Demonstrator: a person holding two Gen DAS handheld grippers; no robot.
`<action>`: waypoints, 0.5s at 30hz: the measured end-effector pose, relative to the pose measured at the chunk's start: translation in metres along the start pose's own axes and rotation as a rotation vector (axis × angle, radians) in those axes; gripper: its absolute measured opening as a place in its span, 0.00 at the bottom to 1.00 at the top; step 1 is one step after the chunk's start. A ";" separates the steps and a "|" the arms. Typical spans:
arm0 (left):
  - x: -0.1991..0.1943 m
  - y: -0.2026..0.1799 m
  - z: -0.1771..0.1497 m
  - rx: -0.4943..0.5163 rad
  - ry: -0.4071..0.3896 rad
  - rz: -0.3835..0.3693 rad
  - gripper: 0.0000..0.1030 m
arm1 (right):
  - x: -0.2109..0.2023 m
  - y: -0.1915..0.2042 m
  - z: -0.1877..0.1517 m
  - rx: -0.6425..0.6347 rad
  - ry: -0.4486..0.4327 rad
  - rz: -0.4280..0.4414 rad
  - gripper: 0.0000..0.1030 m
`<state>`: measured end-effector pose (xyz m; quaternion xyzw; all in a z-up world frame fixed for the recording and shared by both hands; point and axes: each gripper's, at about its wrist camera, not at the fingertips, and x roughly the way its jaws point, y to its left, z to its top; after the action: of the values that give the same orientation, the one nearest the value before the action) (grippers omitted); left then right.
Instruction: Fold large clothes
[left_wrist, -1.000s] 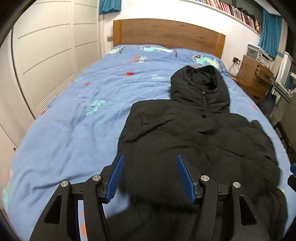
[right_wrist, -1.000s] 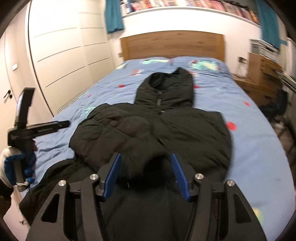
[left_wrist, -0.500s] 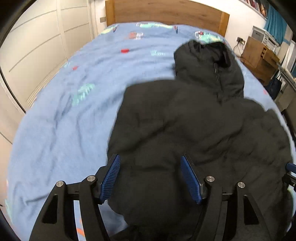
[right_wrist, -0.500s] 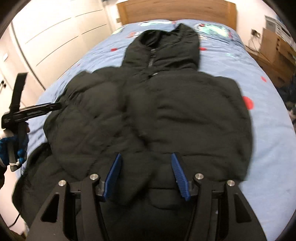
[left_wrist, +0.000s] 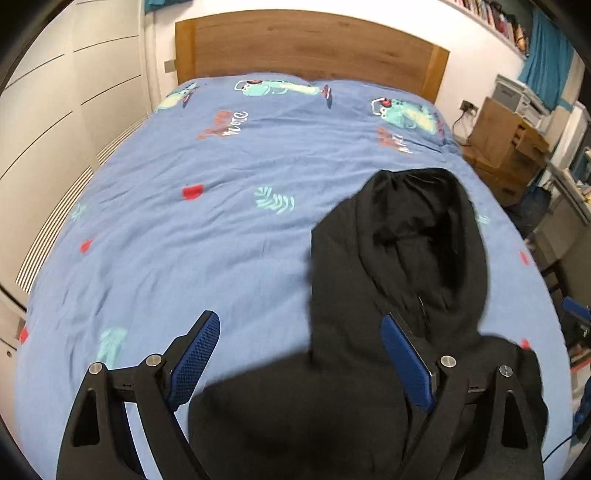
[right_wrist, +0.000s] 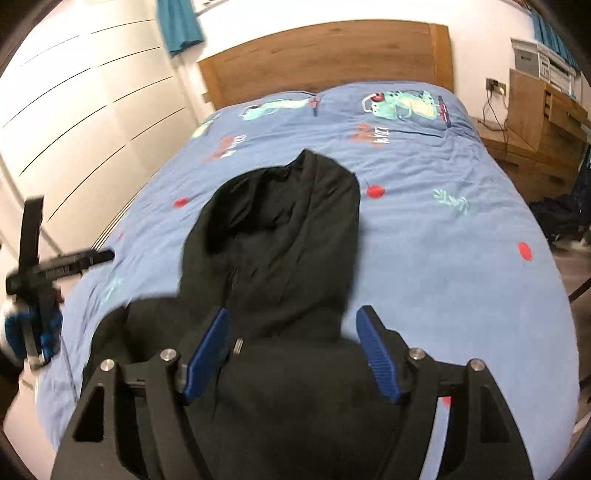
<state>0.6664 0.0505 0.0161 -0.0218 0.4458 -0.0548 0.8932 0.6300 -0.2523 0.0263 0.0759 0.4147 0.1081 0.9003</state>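
Jaws of both the left gripper (left_wrist: 299, 354) and right gripper (right_wrist: 291, 350) are opening, gripping nothing. The black hooded jacket (right_wrist: 280, 258) lies on the blue bedspread (left_wrist: 184, 240), hood toward the headboard (left_wrist: 306, 40), directly beneath the right gripper.

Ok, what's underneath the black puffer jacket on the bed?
The black hooded puffer jacket lies on a blue printed duvet. The duvet shows all around it; whatever is directly beneath the jacket is covered.
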 end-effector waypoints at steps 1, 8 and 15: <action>0.018 -0.004 0.009 -0.001 0.018 -0.008 0.86 | 0.018 -0.006 0.012 0.031 -0.001 0.003 0.69; 0.097 -0.018 0.037 -0.035 0.079 0.017 0.86 | 0.116 -0.033 0.062 0.164 0.035 -0.027 0.72; 0.152 -0.016 0.041 -0.120 0.159 -0.005 0.86 | 0.174 -0.055 0.071 0.238 0.085 -0.033 0.74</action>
<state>0.7887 0.0169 -0.0781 -0.0721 0.5177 -0.0320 0.8519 0.8017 -0.2638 -0.0676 0.1707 0.4636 0.0466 0.8682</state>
